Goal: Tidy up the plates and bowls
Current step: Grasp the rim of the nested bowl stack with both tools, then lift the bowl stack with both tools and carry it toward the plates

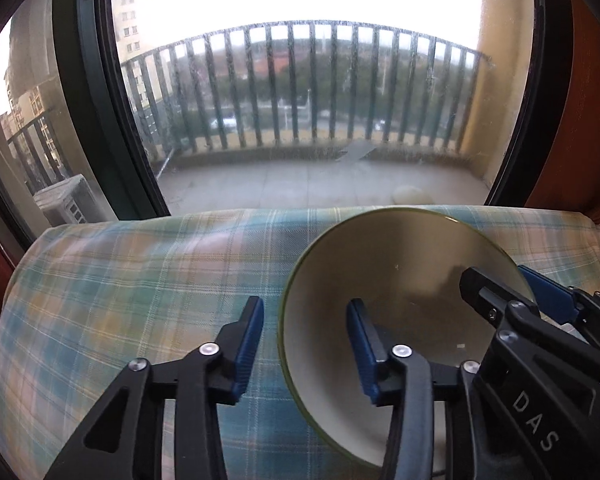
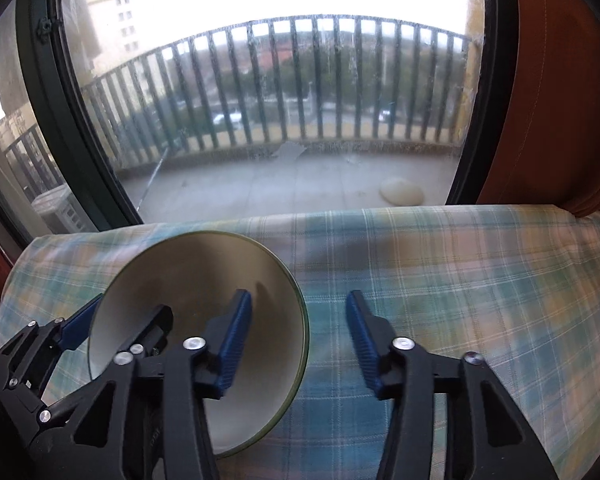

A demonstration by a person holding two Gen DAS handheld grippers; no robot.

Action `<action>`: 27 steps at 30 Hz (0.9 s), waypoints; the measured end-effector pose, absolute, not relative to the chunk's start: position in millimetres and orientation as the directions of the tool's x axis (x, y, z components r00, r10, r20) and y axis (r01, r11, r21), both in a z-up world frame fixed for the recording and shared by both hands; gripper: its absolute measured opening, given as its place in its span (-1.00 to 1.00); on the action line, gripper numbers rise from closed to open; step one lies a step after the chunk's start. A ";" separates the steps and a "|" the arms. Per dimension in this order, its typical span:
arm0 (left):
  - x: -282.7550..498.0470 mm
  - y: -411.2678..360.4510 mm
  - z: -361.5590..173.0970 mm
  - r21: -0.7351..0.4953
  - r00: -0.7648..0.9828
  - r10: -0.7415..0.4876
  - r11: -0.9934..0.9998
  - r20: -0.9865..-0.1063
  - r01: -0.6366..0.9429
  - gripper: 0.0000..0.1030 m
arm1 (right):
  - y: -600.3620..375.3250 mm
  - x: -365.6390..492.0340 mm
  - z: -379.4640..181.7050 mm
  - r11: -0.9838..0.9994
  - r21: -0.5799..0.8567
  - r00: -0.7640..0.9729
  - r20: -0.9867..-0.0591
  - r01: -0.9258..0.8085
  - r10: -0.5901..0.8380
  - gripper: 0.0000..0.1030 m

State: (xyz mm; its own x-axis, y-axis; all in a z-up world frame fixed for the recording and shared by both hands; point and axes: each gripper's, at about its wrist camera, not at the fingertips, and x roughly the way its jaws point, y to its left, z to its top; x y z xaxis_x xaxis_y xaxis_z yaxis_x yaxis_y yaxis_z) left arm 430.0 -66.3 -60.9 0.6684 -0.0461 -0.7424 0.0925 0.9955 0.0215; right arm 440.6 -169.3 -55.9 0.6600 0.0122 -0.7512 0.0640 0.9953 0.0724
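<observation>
Both sets of jaws straddle the rim of one pale bowl (image 1: pixel 404 312), a blue pad inside and a pad outside, but neither clamp visibly presses it; the hold looks loose. The left gripper (image 1: pixel 306 344) takes the bowl's left edge, the right gripper (image 2: pixel 300 340) the opposite edge. The bowl sits tipped on a checked cloth (image 1: pixel 140 280) beside a window (image 1: pixel 300 100). Best to close both evenly on the rim before lifting, keeping it level.
</observation>
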 end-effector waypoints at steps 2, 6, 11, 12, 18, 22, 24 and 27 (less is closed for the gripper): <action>430.1 -67.9 -61.7 0.024 0.663 -0.047 0.995 -0.747 0.098 -0.44 | -168.3 441.9 -58.0 0.996 0.074 0.653 -0.757 0.054 0.021 -0.38; 428.3 -72.0 -58.4 0.035 0.662 -0.044 0.994 -0.749 0.106 -0.58 | -164.1 442.3 -56.8 0.997 0.074 0.651 -0.758 0.031 0.036 -0.59; 428.7 -71.5 -57.2 0.036 0.659 -0.045 0.993 -0.751 0.109 -0.58 | -164.4 442.9 -56.1 0.997 0.072 0.649 -0.760 0.032 0.035 -0.59; 428.0 -71.6 -57.3 0.030 0.654 -0.049 0.993 -0.755 0.110 -0.58 | -164.4 442.0 -55.1 0.997 0.069 0.647 -0.762 0.033 0.031 -0.59; 422.0 -65.5 -54.7 -0.010 0.640 -0.079 0.994 -0.765 0.110 -0.58 | -163.0 433.2 -46.1 0.998 0.057 0.650 -0.760 0.031 0.023 -0.59; 409.5 -64.5 -45.9 -0.004 0.653 -0.077 0.994 -0.753 0.112 -0.58 | -162.4 424.2 -40.4 0.998 0.054 0.656 -0.755 0.029 0.022 -0.59; 401.7 -61.9 -38.8 -0.008 0.661 -0.080 0.994 -0.746 0.112 -0.58 | -160.6 417.4 -33.9 0.998 0.051 0.661 -0.750 0.028 0.020 -0.59; 390.1 -56.9 -29.9 -0.011 0.672 -0.082 0.994 -0.736 0.109 -0.58 | -155.7 406.4 -23.9 0.999 0.048 0.673 -0.739 0.021 0.021 -0.59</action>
